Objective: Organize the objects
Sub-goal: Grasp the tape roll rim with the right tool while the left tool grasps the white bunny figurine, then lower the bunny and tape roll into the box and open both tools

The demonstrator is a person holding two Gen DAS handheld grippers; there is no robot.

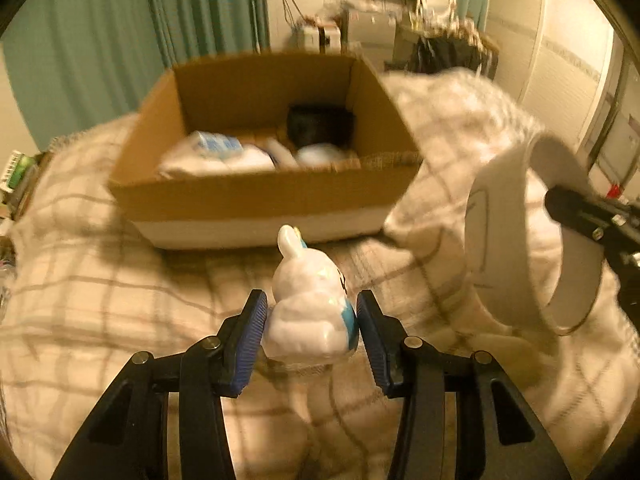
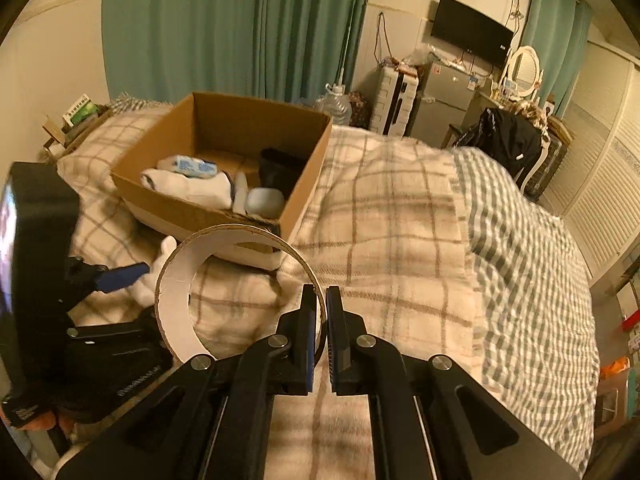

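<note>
My left gripper point(image 1: 312, 320) is shut on a white rabbit figurine point(image 1: 310, 300) with blue trim and holds it over the bed, just in front of an open cardboard box point(image 1: 256, 196). My right gripper point(image 2: 319, 322) is shut on the rim of a wide white tape roll point(image 2: 176, 292) and holds it up to the right of the figurine; the roll also shows in the left wrist view point(image 1: 516, 236). The box point(image 2: 192, 212) holds white cloth, a blue-printed pack, a pale case and a black item.
The box sits on a plaid blanket point(image 2: 392, 216) covering the bed. A grey checked cover point(image 2: 520, 240) lies at the right. Green curtains point(image 2: 224, 24), a fridge point(image 2: 444, 100), a dresser with mirror and a cluttered bedside shelf point(image 2: 76, 120) surround the bed.
</note>
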